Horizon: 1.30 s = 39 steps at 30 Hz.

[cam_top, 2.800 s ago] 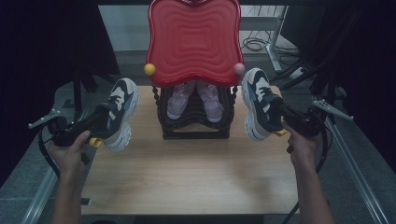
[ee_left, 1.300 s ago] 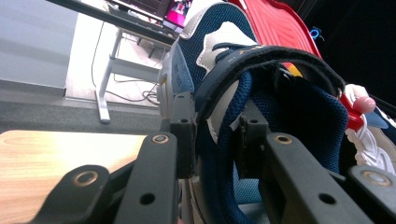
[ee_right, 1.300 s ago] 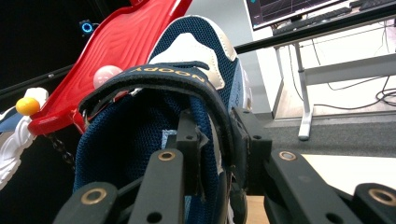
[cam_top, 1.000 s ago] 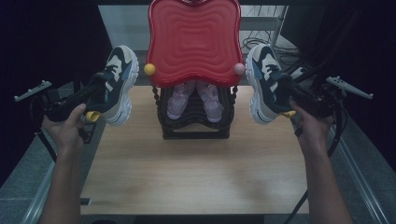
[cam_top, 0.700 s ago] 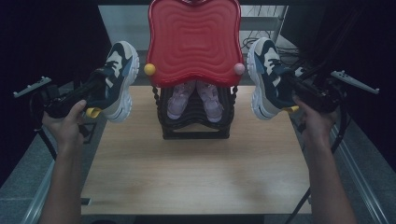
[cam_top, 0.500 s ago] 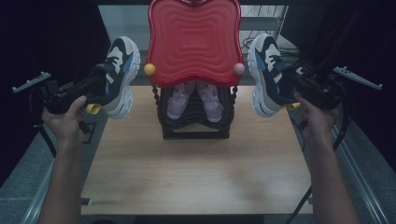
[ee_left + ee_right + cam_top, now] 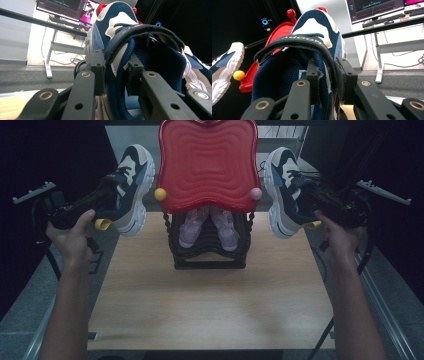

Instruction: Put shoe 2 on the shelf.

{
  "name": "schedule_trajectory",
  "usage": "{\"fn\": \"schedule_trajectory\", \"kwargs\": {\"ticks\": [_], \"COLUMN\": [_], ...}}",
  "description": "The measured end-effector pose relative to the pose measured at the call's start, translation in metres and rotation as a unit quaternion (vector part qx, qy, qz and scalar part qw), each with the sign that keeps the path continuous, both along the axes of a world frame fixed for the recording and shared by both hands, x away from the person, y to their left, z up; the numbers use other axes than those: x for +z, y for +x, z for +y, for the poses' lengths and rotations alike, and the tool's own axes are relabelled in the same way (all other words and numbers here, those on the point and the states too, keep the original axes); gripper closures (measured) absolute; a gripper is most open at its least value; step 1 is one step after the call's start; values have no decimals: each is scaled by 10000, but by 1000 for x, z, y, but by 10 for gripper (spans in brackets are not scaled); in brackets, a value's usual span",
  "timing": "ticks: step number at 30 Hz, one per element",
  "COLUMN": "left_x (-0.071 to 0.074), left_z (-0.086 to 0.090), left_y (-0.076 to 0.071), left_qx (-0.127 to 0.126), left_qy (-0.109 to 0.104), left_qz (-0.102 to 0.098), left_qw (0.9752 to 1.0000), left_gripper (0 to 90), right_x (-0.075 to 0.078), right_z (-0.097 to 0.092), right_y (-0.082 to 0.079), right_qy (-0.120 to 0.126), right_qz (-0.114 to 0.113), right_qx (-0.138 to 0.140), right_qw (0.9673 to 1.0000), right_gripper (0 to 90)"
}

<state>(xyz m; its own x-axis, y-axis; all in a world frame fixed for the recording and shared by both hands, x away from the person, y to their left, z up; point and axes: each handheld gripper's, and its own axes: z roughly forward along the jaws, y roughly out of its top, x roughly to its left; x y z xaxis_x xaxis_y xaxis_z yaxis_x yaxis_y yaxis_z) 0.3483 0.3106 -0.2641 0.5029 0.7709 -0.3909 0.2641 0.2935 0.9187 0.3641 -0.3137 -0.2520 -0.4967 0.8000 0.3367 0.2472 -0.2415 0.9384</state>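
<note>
Left gripper clamped on left sneaker collar, right gripper clamped on right sneaker; lift both level, clear the red rack top edges.

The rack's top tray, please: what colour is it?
Red, with a wavy ridged surface; the high view shows it best.

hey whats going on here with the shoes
A person holds two grippers, each clamped on the collar of a navy-and-white sneaker. The left gripper holds the left sneaker and the right gripper holds the right sneaker, both in the air beside the red-topped shoe rack. A pink pair sits inside it.
</note>
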Motion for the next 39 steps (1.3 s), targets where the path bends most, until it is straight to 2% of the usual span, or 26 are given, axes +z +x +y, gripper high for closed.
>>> {"fn": "schedule_trajectory", "kwargs": {"ticks": [16, 20, 28, 32, 39], "left_x": [18, 23, 36, 42, 49], "left_z": [-11, -14, -19, -22, -28], "left_y": [7, 8, 12, 15, 21], "left_qx": [-52, -68, -23, 24, -5], "left_qy": [47, 43, 116, 254, 284], "left_qz": [-68, -74, -117, -116, -103], "left_qw": [10000, 9999, 9999, 9996, 9995], "left_gripper": [737, 737, 737, 737, 737], "right_x": [19, 24, 34, 40, 49], "right_z": [8, 9, 14, 19, 29], "right_y": [7, 9, 14, 16, 20], "right_qy": [-69, -22, -76, -125, -155], "right_qz": [-115, -78, -88, -81, -93], "right_qx": [31, 56, 47, 74, 154], "right_qw": [9999, 10000, 9999, 9999, 9997], "right_gripper": [741, 740, 739, 739, 739]}}
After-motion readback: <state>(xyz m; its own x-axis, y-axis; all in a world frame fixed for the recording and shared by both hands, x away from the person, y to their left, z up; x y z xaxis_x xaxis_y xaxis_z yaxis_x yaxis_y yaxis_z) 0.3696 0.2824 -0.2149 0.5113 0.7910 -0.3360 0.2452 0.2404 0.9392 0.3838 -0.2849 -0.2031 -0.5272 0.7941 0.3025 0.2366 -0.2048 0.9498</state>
